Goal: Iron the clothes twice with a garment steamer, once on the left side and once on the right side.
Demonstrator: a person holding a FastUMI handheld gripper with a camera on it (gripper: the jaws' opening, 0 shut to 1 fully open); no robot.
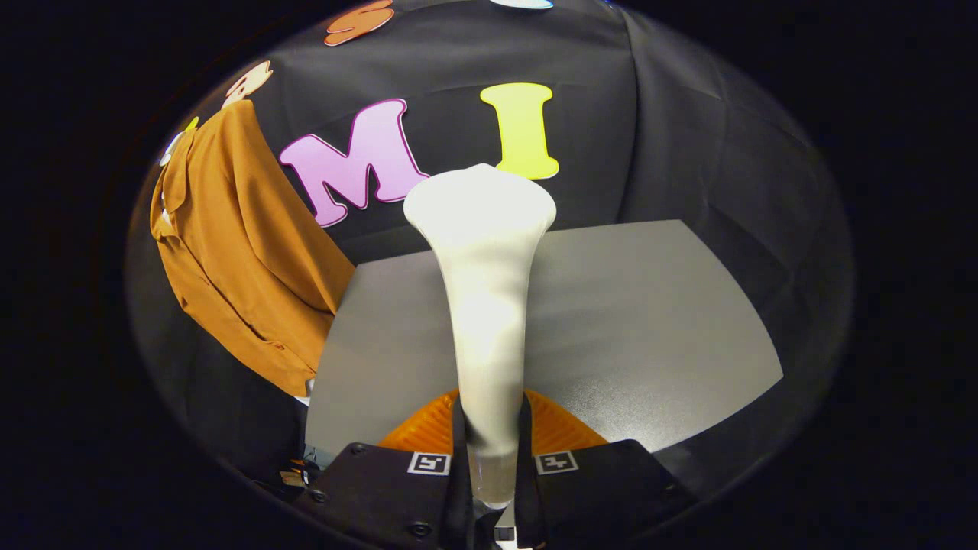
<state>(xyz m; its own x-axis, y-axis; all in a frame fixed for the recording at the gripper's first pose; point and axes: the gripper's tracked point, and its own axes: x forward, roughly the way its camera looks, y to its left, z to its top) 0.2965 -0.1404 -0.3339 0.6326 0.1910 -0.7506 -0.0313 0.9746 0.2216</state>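
gripper (490, 451) fingers pinching slim white flared garment steamer (484, 305) by handle, head pointing forward over grey tabletop (649, 321). brown-orange shirt (237, 252) hanging to left, well apart. judging: carrying stage, no pass begun; next, swinging head onto shirt's left side.

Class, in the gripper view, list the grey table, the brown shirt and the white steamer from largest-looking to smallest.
1. Grey table.
2. Brown shirt, hanging beside the table.
3. White steamer, clamped between the gripper fingers; its nearness to the camera enlarges it, so ranks two and three are unsure.
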